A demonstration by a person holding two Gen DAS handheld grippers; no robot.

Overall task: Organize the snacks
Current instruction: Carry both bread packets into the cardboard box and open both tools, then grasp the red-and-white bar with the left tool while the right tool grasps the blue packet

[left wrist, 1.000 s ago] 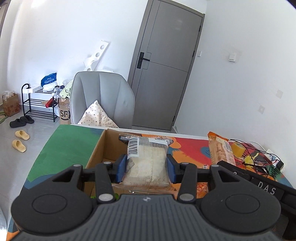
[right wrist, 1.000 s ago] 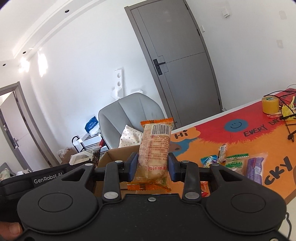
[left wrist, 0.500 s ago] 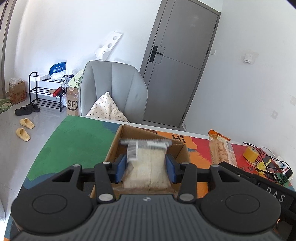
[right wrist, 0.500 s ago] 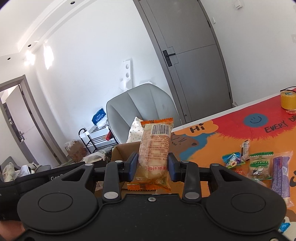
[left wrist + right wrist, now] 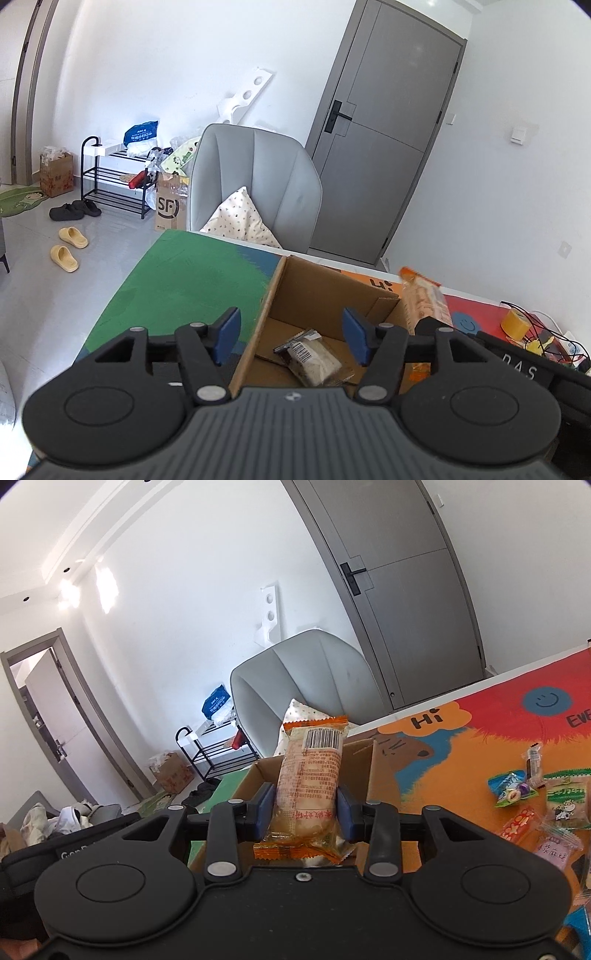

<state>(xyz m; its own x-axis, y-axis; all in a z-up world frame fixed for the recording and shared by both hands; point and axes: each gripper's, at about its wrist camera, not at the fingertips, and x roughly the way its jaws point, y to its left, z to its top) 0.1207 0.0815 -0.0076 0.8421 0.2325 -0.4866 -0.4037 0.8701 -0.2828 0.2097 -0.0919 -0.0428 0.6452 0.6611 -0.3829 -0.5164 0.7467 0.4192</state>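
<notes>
The cardboard box [image 5: 321, 295] sits open on the bench [image 5: 192, 280], its left wall running along the edge of the green patch of mat and its far flap near the bench's back edge. On the box floor lies a pale wrapped snack [image 5: 314, 360] with a barcode, with bare cardboard all round it. The left tongs [image 5: 291, 334] hang above the box, jaws opening, wide apart with nothing between them; the snack lies below them. Just right of the box, the right tongs [image 5: 306, 808] have their jaws opening around an upright orange-wrapped snack [image 5: 310, 782] that stands between the pads, over the box's near wall. Further right of the box, small snack packets [image 5: 511, 788] lie scattered on the orange mat. Behind the box stands a grey chair [image 5: 255, 188].
</notes>
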